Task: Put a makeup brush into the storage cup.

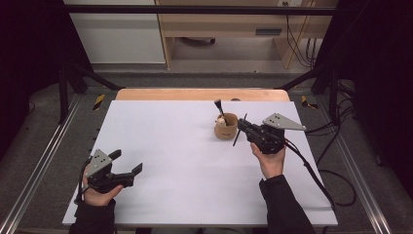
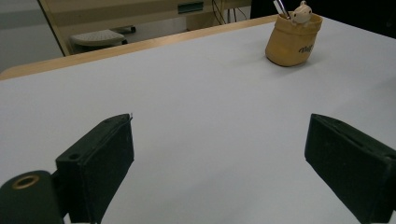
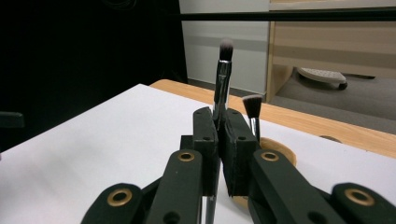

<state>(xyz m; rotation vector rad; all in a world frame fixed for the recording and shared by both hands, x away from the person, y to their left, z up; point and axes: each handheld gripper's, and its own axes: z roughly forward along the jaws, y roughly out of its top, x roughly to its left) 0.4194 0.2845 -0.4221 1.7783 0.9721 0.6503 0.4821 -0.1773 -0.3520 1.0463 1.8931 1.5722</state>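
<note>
Brush (image 3: 222, 79) clamped upright in the right gripper (image 1: 249, 129), just beside the tan cup (image 1: 226, 126) where a second brush (image 1: 218, 108) already stands. Risk: its lower end clips the rim and tips that light cup. Left gripper (image 1: 127, 165) rests spread and empty, well apart. Wide bare table (image 1: 170, 146) to the left; far edge lies close behind.

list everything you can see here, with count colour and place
holder cup: 1, tan, far right of table, pale figure at its rim
brush in cup: 1, black, bristles up
held brush: 1, silver and black, upright between the right jaws
table: 1, white top, wooden far edge
left gripper: 1, black, near left, jaws apart
right gripper: 1, black, beside the cup, jaws shut on a brush
hands: 2, dark sleeves
</note>
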